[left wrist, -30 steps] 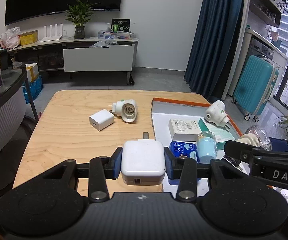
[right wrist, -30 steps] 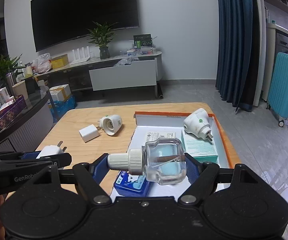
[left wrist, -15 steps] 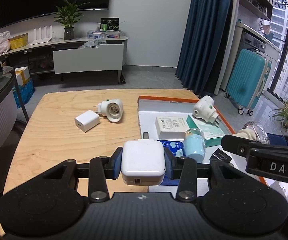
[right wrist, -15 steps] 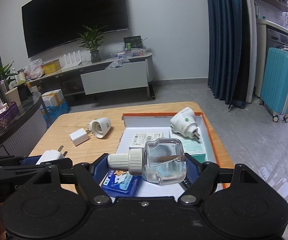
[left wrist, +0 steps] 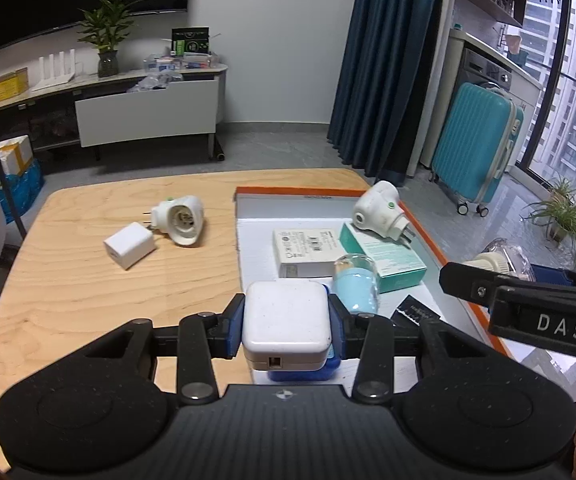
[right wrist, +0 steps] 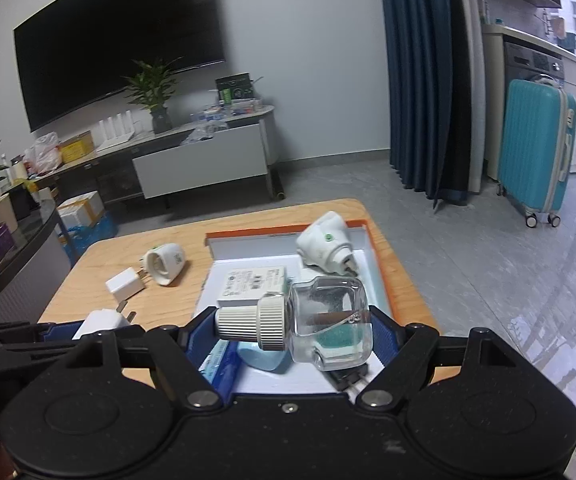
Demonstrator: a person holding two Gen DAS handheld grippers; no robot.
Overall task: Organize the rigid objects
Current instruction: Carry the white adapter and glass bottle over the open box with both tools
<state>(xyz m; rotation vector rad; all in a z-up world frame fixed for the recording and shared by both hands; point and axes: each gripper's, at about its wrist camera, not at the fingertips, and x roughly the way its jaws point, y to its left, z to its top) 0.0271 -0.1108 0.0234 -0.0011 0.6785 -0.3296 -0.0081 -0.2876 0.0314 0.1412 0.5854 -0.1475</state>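
My left gripper [left wrist: 286,326] is shut on a white square charger [left wrist: 286,320], held over the near left edge of the orange-rimmed white tray [left wrist: 311,193]. My right gripper [right wrist: 288,330] is shut on a clear glass bottle [right wrist: 329,328] with a ribbed white cap [right wrist: 248,322], lying sideways above the tray [right wrist: 357,224]. In the tray lie a white plug-in diffuser [left wrist: 379,210], a white box [left wrist: 307,246], a teal box [left wrist: 387,256] and a light blue bottle [left wrist: 357,288]. On the bare wood to the left rest a small white adapter [left wrist: 130,245] and a second diffuser [left wrist: 182,222].
The wooden table [left wrist: 88,280] ends close to the tray's right rim. A blue packet [right wrist: 218,364] and a black card [left wrist: 415,312] lie at the tray's near end. A teal suitcase [left wrist: 475,148] and a curtain stand beyond on the right, a TV cabinet [left wrist: 148,112] behind.
Both grippers have shifted right across the table, each keeping its object. The left one now hangs over the tray's edge; the right one is over the tray's near middle.
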